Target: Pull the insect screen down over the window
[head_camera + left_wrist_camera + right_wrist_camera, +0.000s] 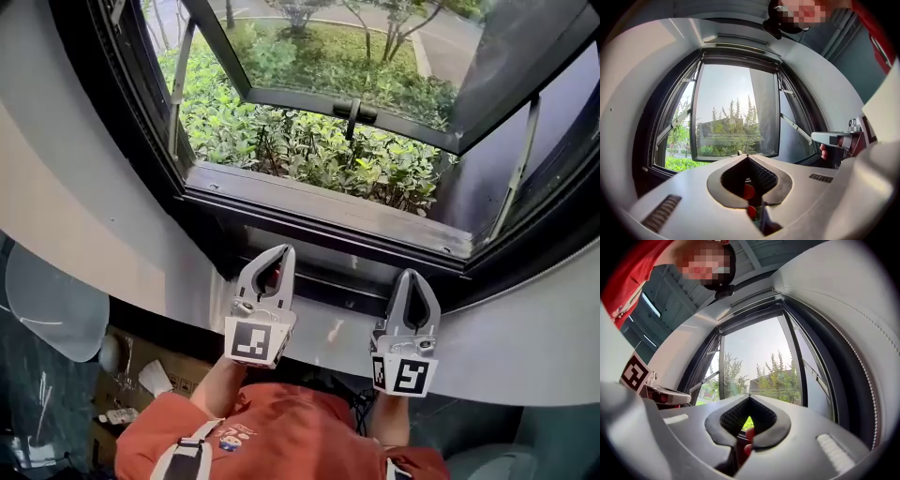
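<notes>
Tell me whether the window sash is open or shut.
Open: the window sash tilts outward, shrubs visible through the gap beneath it.

Green shrubs [309, 141] outside below, trees [394, 19] and a paved path [450, 37] beyond. Distant building [723, 127] behind the trees. Indoors, white curved wall [84, 206]; open cardboard box [141, 373] with small clutter, lower left.

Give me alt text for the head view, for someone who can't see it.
Seen from above, the left gripper and right gripper, both shut and empty, point side by side at the lower frame of an open window. Its sash swings outward over green shrubs; the person's orange top shows at the bottom.
</notes>
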{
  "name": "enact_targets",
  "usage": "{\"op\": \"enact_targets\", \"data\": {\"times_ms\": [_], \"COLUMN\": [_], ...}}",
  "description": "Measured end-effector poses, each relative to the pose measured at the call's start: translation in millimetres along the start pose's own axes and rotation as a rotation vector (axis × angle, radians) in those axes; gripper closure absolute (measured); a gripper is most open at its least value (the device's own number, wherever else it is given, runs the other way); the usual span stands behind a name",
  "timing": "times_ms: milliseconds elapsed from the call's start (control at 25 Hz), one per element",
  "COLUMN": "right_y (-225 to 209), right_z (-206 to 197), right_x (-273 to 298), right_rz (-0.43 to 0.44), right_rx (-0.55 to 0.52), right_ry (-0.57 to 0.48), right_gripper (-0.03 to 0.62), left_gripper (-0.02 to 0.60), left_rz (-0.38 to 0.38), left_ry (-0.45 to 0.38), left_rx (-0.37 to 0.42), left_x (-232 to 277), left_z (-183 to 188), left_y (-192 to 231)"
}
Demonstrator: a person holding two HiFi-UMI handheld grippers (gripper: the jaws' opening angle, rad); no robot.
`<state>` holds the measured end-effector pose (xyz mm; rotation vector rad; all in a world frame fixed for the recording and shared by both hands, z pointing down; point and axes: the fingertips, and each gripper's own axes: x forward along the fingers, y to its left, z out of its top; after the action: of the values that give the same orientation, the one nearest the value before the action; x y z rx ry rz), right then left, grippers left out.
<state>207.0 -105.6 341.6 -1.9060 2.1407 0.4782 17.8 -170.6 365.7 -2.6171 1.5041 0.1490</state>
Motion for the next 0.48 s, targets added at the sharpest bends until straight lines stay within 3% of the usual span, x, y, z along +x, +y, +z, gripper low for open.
{"op": "enact_targets", "data": {"times_ms": [480], "right_y": [10.7], "right_z": [6.5], "right_x": [16.9], "right_rz": [-0.028], "right_rx": [-0.058], "right_ry": [-0.002], "right_gripper": [0.585], "left_gripper": [0.577], "left_rz": [-0.029], "left_ry": [-0.065], "left_rx": [-0.029], "left_x": [6.9], "left_z": [8.6], "left_y": [26.4]}}
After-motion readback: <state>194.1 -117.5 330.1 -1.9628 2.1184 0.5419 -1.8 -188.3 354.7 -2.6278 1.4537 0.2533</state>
